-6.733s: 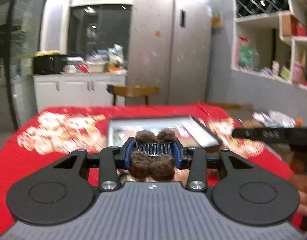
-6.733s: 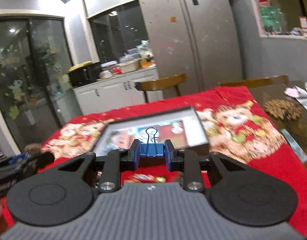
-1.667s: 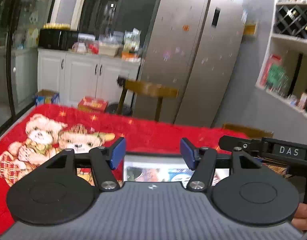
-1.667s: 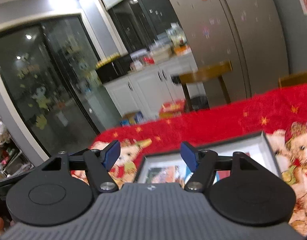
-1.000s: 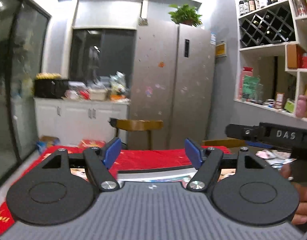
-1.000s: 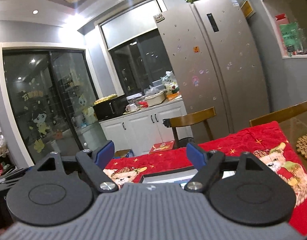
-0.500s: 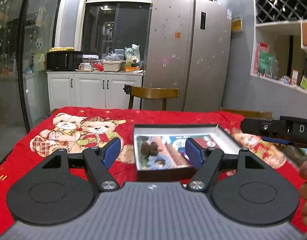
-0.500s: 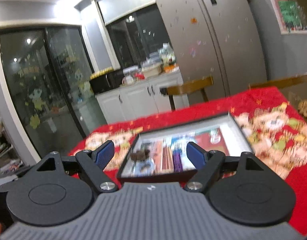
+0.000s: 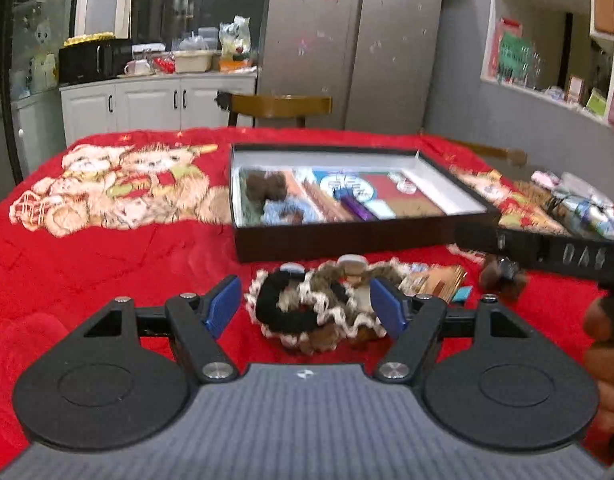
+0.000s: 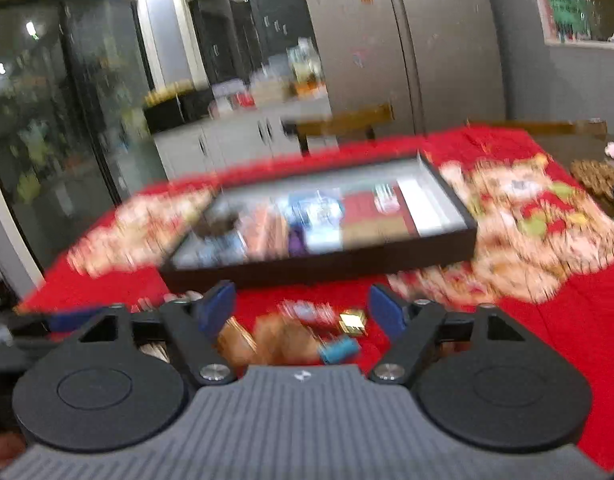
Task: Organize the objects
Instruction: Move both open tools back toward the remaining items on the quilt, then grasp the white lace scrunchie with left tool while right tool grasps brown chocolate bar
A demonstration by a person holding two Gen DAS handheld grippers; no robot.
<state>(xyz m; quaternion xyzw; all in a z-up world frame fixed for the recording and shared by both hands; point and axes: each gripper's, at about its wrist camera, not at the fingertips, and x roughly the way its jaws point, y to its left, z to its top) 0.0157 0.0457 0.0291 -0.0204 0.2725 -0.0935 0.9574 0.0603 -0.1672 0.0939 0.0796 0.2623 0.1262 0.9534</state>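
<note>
Red bear-print worktop (image 9: 107,248): frilled hair scrunchies (image 9: 311,304) lie directly ahead between your left gripper (image 9: 307,304) jaws, wide, untouched. Right gripper (image 10: 301,306) closing over small items (image 10: 307,332), none gripped.

Plush red cloth (image 9: 107,264) (printed bears), fuzzy knitted scrunchies (image 9: 319,308), matt black box (image 9: 347,240), brushed-metal fridge (image 9: 347,40).

1 shallow black tray (image 9: 347,240) sits far on the red-covered desk (image 9: 107,264). Inside it at left are 1 brown fuzzy hair tie (image 9: 267,186), 1 light blue scrunchie (image 9: 285,212) and 1 purple stick (image 9: 357,207). Near the tray lie 2 ruffled scrunchies (image 9: 319,308) in a heap and, to the right, 1 brown pom-pom tie (image 9: 503,278). 2 claws, left (image 9: 305,306) and right (image 10: 301,308), are in view.
</note>
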